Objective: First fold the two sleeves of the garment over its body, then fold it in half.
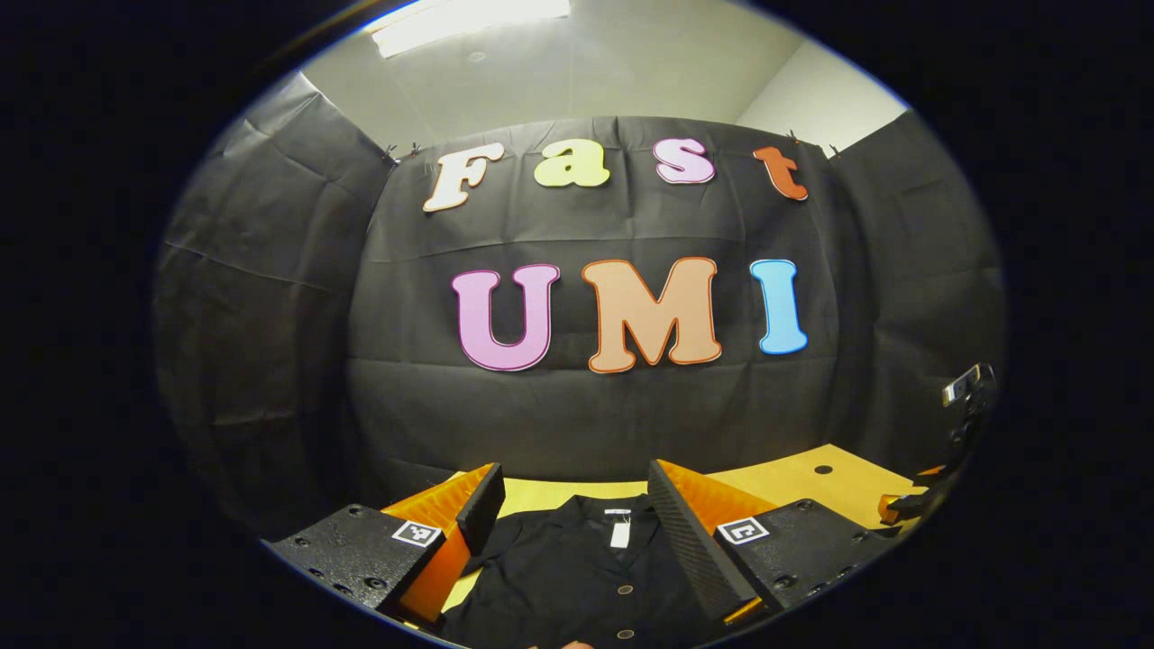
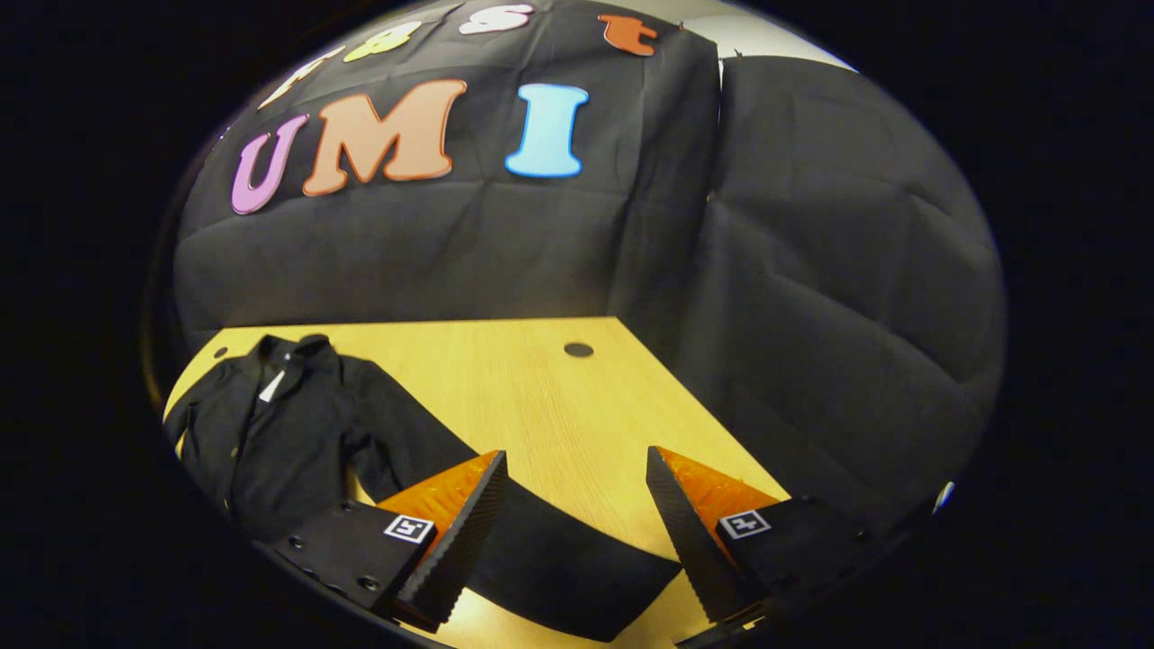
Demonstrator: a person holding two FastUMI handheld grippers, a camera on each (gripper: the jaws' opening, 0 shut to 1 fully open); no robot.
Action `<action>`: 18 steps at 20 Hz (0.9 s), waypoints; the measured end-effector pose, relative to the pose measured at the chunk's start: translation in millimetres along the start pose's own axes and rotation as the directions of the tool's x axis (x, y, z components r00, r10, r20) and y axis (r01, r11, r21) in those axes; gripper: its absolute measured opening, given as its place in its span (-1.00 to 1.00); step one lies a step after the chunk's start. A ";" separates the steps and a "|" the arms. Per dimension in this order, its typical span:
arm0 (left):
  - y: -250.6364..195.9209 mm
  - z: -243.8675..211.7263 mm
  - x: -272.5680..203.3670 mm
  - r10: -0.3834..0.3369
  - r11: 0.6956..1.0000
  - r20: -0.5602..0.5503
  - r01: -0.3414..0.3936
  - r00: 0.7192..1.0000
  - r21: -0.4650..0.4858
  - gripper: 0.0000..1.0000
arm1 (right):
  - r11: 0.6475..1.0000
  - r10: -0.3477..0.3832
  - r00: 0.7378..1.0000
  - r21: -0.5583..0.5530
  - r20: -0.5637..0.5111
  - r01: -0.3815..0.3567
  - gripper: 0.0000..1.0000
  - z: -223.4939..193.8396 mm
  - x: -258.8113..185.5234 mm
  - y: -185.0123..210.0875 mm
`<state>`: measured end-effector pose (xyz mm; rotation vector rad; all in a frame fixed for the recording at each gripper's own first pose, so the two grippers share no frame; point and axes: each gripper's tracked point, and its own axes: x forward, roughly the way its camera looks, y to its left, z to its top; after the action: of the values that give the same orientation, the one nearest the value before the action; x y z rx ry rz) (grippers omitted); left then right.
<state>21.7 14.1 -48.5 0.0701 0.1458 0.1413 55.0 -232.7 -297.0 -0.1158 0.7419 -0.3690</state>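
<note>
A black button-front shirt (image 1: pixel 577 568) lies flat on the wooden table, collar toward the far wall. My left gripper (image 1: pixel 572 518) hangs open above its collar and chest, with nothing between the fingers. In the right gripper view the same shirt (image 2: pixel 270 433) lies at the left, one long sleeve (image 2: pixel 550 559) stretched out toward the near right. My right gripper (image 2: pixel 572 532) is open, its fingers standing either side of that sleeve near the cuff, above it. At the far right of the left gripper view, the other gripper (image 1: pixel 938 478) shows over the table's edge.
The yellow wooden table (image 2: pixel 541 397) has a small round hole (image 2: pixel 578 349) near its far edge. Black cloth walls close in behind and on the right. Bare tabletop lies to the right of the shirt.
</note>
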 end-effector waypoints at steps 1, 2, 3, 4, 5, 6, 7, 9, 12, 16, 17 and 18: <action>-2.2 0.5 0.4 0.000 1.000 -0.001 0.000 1.000 0.002 0.93 | 1.000 -0.010 0.999 -0.002 -0.035 0.010 0.99 -11.0 6.5 -2.9; -3.2 -0.3 1.4 -0.001 1.000 -0.003 0.001 1.000 0.004 0.93 | 1.000 -0.019 0.997 -0.005 -0.070 0.019 0.98 -22.9 10.3 -5.8; -4.3 -0.9 1.8 -0.001 1.000 -0.006 0.001 1.000 0.007 0.93 | 1.000 -0.027 0.994 -0.008 -0.102 0.027 0.99 -37.3 10.5 -11.3; -4.5 -1.4 3.7 0.000 1.000 -0.007 0.000 1.000 0.008 0.93 | 0.999 -0.033 0.990 -0.008 -0.134 0.032 0.99 -48.6 13.4 -14.7; -6.0 -1.2 4.6 0.000 1.000 -0.007 0.000 1.000 0.007 0.89 | 0.999 -0.041 0.986 -0.006 -0.162 0.040 1.00 -58.3 15.8 -19.0; -7.7 -1.2 5.0 -0.002 1.000 -0.006 0.002 1.000 0.009 0.94 | 0.999 -0.047 0.983 0.000 -0.178 0.048 0.99 -63.3 18.3 -22.6; -9.4 -1.8 6.2 -0.004 1.000 -0.006 0.004 1.000 0.011 0.94 | 0.999 -0.052 0.979 0.006 -0.199 0.054 0.99 -72.4 21.2 -24.9; -10.0 -2.1 7.5 -0.006 1.000 -0.009 0.006 1.000 0.014 0.94 | 0.998 -0.060 0.966 0.017 -0.251 0.067 1.00 -89.0 23.4 -29.4; -9.7 -3.2 9.3 -0.005 1.000 -0.011 0.005 1.000 0.015 0.93 | 0.996 -0.054 0.935 0.046 -0.350 0.075 0.99 -114.2 25.4 -34.1; -18.1 -5.6 18.1 0.010 0.999 -0.024 -0.009 1.000 0.036 0.93 | 0.986 0.103 0.950 0.156 -0.295 -0.059 -0.07 -107.7 34.3 -15.0; -19.6 -3.8 20.8 0.028 0.999 -0.021 -0.027 0.999 0.047 0.93 | 0.989 0.105 0.942 0.133 -0.318 -0.065 -0.43 -112.7 31.3 -15.4; -21.4 -4.7 21.9 0.045 0.998 -0.022 -0.044 0.999 0.051 0.89 | 0.989 0.119 0.945 0.122 -0.304 -0.085 -0.79 -110.1 34.0 -14.1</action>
<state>45.4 -3.6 -57.9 0.1223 0.1709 0.1826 -0.8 -255.5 -396.2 0.0853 1.0333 -0.3305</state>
